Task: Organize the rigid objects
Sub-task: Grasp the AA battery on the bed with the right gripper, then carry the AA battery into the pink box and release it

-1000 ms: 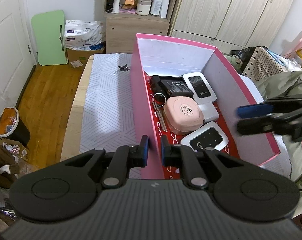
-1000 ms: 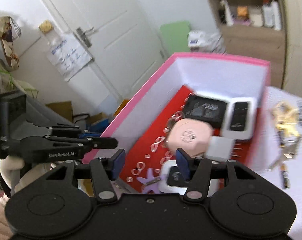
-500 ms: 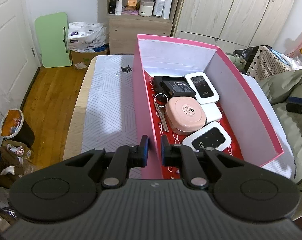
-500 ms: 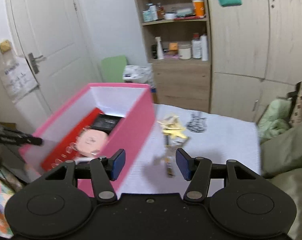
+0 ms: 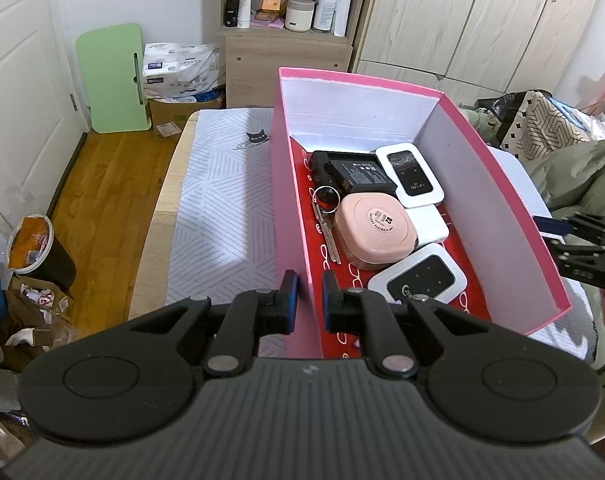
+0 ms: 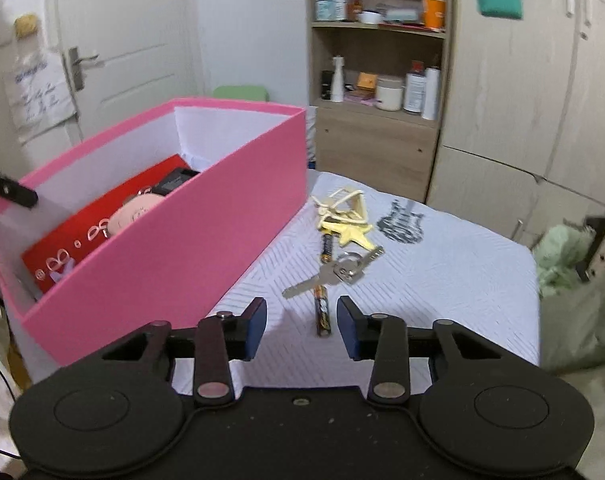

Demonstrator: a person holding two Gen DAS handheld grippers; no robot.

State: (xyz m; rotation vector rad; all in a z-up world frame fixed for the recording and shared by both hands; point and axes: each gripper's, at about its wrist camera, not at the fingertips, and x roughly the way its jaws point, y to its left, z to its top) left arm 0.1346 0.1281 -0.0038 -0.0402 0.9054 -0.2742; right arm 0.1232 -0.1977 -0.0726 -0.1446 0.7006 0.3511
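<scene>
Pink box (image 5: 298, 216) on the white-clothed bench (image 6: 442, 256), with a round pink case (image 5: 376, 232), two white wifi gadgets and a black pack inside. Left tool (image 5: 309, 300) clamped shut on the box's near wall. Right tool (image 6: 302, 326) half open, jaws just closing, holding nothing, just above a battery (image 6: 322, 310). Silver key (image 6: 326, 276) and yellow star keyring (image 6: 348, 228) beside the box.

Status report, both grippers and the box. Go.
Left gripper shut on pink box wall. Right gripper open, jaws closing, nearest battery just ahead. Keys beside it.
</scene>
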